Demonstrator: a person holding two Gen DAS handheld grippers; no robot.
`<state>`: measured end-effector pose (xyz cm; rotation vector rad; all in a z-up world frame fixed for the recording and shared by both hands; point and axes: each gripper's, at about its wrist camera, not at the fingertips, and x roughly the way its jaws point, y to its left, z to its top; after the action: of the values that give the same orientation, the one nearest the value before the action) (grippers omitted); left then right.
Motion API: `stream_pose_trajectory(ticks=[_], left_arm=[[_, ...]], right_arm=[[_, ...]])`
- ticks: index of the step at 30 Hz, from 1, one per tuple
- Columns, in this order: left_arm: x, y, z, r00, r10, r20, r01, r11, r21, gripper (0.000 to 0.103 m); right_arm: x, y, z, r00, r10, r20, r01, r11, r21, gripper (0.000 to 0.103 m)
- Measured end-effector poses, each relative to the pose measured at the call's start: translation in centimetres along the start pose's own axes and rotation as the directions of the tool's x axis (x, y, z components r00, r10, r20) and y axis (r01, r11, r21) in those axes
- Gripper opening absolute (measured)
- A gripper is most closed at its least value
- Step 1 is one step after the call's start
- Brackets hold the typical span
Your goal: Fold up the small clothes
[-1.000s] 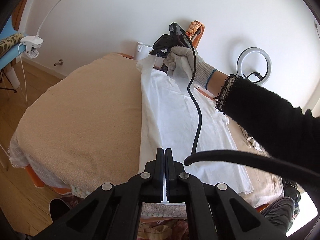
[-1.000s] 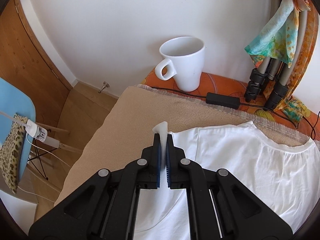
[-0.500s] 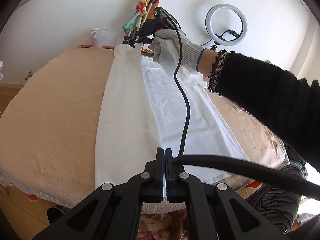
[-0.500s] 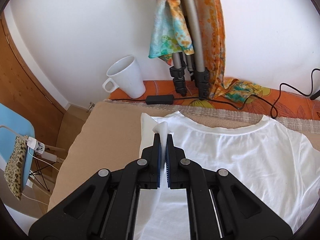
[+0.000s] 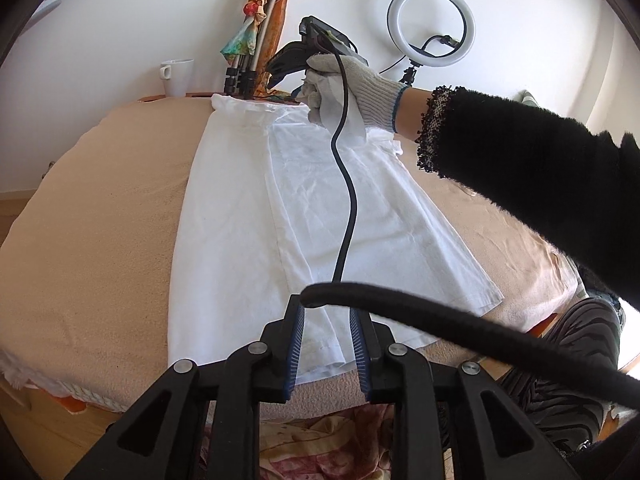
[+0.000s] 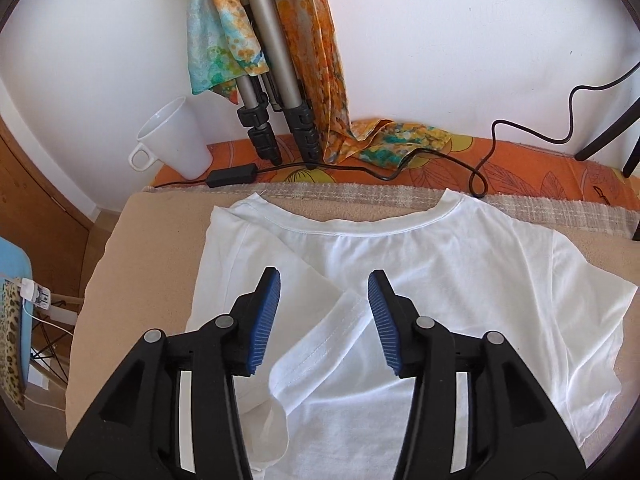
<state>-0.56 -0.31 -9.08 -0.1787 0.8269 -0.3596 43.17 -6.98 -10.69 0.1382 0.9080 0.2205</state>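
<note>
White T-shirt: one side folded inward, sleeve on top. Your left gripper and right gripper: both spread, empty.

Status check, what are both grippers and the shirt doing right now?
Left gripper open over the hem. Right gripper open above the folded-in sleeve. White shirt flat on the blanket, one side folded. Black cable hangs across it.

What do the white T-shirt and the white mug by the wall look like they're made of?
The white T-shirt looks like thin matte cotton jersey: soft creases, stitched hems, a ribbed collar. The white mug looks like glazed ceramic: smooth, rigid, faintly glossy, though plastic can't be ruled out.
</note>
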Motion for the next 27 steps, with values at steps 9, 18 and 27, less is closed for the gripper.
stream_pose_trajectory(ticks=[9, 18, 27], left_arm=[[-1.1, 0.1, -1.3, 0.996, 0.088, 0.018, -0.089, 0.996, 0.033, 0.023], [-1.8, -1.0, -2.6, 0.981, 0.189, 0.041, -0.192, 0.977, 0.096, 0.027], [-2.8, -2.9, -3.3, 0.962, 0.244, 0.126, -0.260, 0.957, 0.128, 0.033]], right_arm=[[-5.4, -2.4, 0.1, 0.998, 0.013, 0.056, -0.014, 1.000, 0.017, 0.050], [-13.8, -6.1, -0.4, 0.988, 0.023, 0.152, -0.027, 0.999, 0.024, 0.054], [-20.3, -11.0, -3.0, 0.978, 0.006, 0.210, -0.011, 1.000, 0.026, 0.054]])
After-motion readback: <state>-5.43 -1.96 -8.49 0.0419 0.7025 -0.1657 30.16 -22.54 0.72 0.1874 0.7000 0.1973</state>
